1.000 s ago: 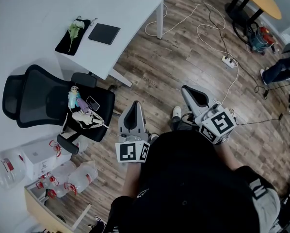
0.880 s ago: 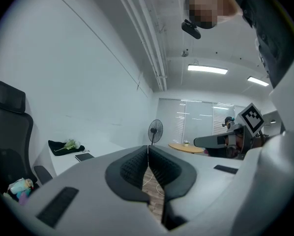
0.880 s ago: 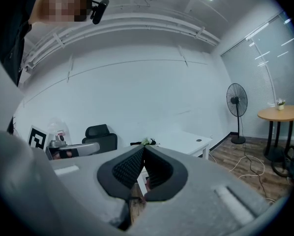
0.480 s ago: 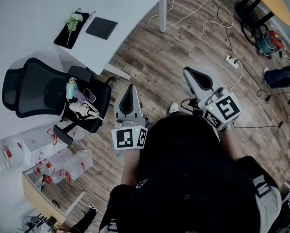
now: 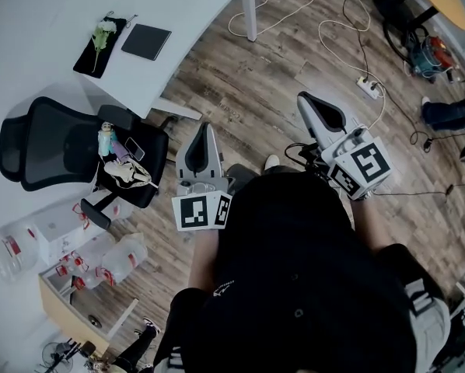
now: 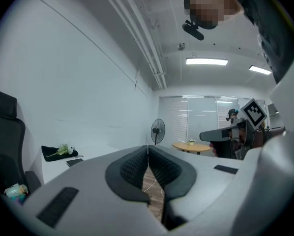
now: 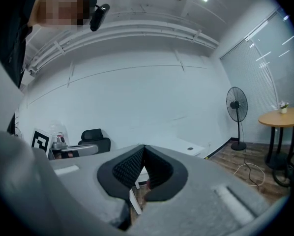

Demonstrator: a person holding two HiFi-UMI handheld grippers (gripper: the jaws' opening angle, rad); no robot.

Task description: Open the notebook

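Wood floor (image 5: 248,76) underfoot. Left gripper (image 5: 204,129) pressed together, empty; right gripper (image 5: 304,99) likewise, both raised over floor. Beyond chair (image 5: 54,142), notebook (image 5: 146,41) flat and closed on white surface (image 5: 54,14), well apart. Nothing done yet, seemingly: approach, grasp, opening all left.

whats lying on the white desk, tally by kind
notebook: 1
black mat: 1
flower: 1
total: 3
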